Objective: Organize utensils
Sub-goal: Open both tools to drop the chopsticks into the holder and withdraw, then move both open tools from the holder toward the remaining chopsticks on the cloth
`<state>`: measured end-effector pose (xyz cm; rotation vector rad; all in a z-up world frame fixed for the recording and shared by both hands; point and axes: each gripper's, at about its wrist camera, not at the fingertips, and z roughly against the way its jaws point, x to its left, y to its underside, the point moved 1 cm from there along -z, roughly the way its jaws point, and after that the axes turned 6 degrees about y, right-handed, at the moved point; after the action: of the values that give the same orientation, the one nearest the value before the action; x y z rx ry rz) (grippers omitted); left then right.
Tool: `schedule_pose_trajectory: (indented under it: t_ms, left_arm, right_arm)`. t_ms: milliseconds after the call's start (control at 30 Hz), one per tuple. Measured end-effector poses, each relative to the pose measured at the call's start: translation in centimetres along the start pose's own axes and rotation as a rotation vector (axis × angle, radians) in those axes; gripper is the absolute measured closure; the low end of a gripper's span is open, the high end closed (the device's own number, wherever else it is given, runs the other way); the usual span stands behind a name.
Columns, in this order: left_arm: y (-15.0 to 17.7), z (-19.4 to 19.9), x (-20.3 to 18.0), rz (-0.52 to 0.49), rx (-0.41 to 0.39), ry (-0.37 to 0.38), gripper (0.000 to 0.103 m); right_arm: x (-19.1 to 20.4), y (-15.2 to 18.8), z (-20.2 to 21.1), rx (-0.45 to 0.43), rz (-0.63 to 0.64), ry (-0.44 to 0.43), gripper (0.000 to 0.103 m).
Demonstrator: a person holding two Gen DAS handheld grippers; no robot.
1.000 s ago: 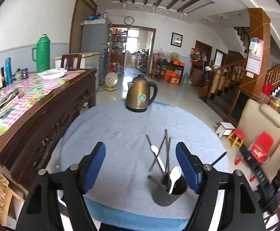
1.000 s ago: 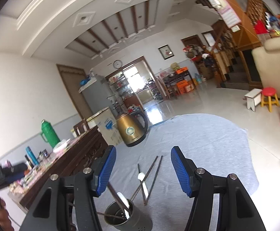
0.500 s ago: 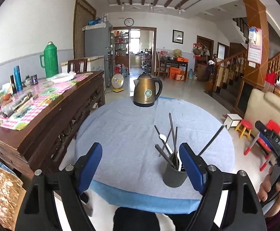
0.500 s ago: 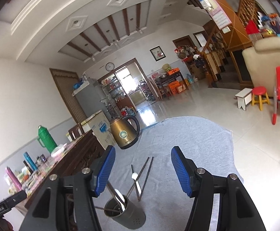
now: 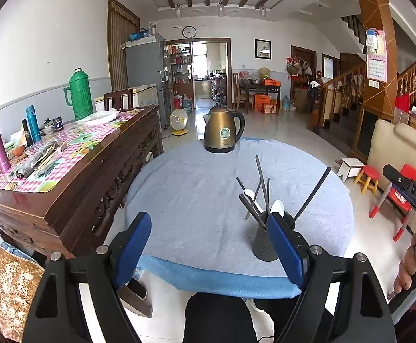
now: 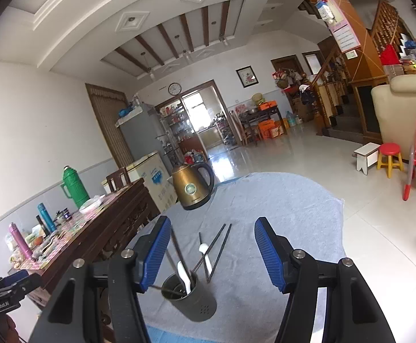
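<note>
Chopsticks and a spoon lay loose on the cloth behind the holder. Both grippers, left and right, gaped empty. Clipping the leaning sticks could have toppled the holder.

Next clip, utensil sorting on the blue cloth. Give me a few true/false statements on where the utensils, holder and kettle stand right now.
1. The grey holder stands upright on the cloth. True.
2. Every utensil is in the holder. False: a white spoon and dark chopsticks lie on the cloth.
3. The kettle stands at the table's far edge. True.
4. The right gripper holds a chopstick. False: its jaws are empty.
</note>
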<state>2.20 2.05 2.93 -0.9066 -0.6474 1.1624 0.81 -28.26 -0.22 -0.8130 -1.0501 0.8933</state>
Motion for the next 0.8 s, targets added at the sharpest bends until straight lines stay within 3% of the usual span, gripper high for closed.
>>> schedule_pose_trajectory:
  t_ms: [400, 800]
  left_arm:
    - [0.4, 1.7, 1.7, 0.038, -0.013, -0.019, 0.019]
    - [2.2, 3.0, 4.6, 0.084, 0.024, -0.102, 0.019]
  right_arm:
    - [1.4, 1.0, 1.6, 0.037, 0.049, 0.003, 0.039]
    - [-0.5, 0.0, 6.4, 0.026, 0.066, 0.077, 0.039]
